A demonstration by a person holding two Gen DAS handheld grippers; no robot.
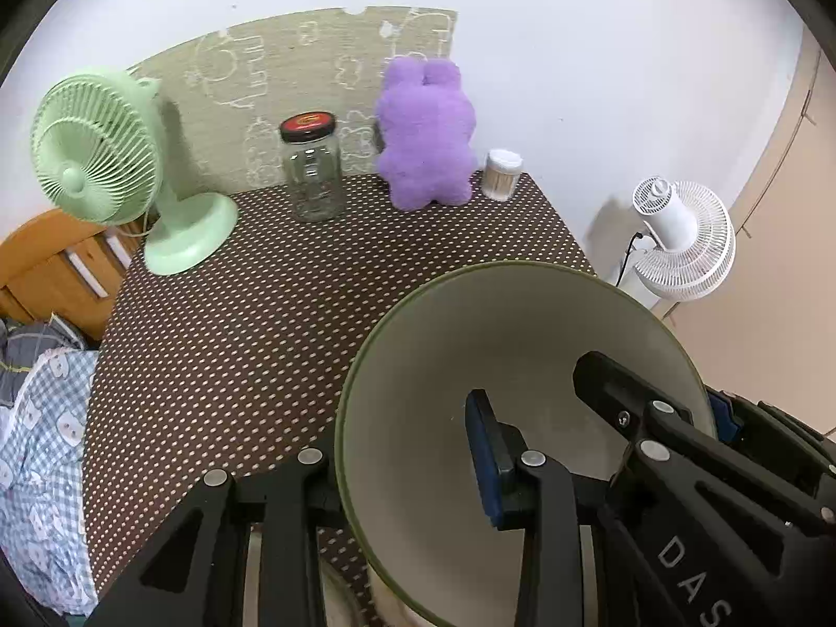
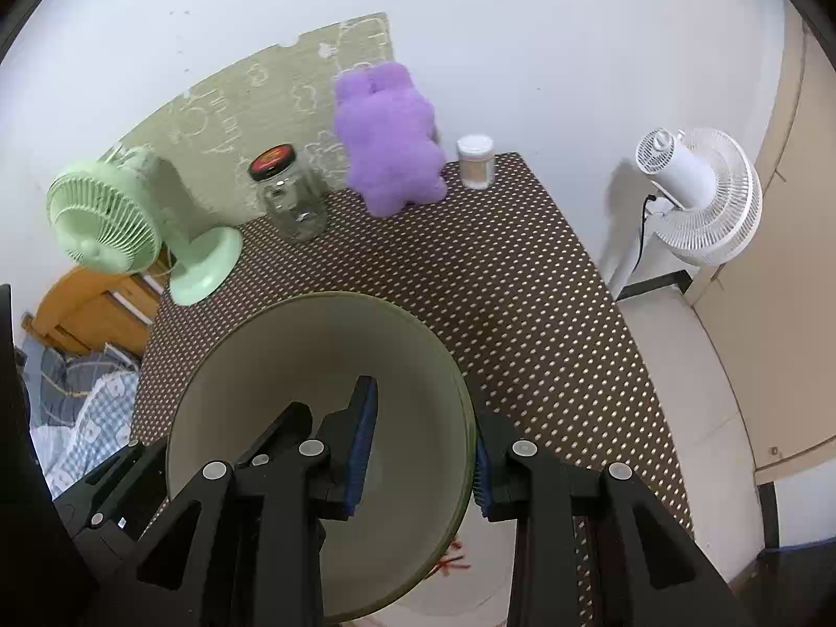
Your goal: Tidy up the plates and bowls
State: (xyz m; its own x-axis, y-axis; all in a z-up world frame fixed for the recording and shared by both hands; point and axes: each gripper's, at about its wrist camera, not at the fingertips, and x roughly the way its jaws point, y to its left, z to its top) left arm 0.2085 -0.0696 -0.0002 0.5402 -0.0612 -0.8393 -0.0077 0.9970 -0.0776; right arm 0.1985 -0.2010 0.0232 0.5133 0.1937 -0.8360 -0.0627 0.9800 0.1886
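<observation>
A cream bowl with a dark green rim hangs tilted above the dotted table, carried by both grippers. My left gripper is shut on its left rim, blue pad inside the bowl and the other finger outside. In the right wrist view the bowl fills the lower middle, and my right gripper is shut on its right rim in the same way. Each view also shows the other gripper on the opposite rim. Under the bowl, a white plate with a red mark shows at the near edge.
Along the back of the table stand a green desk fan, a glass jar with a black lid, a purple plush toy and a small tub of cotton swabs. A white floor fan stands right of the table, checked bedding left.
</observation>
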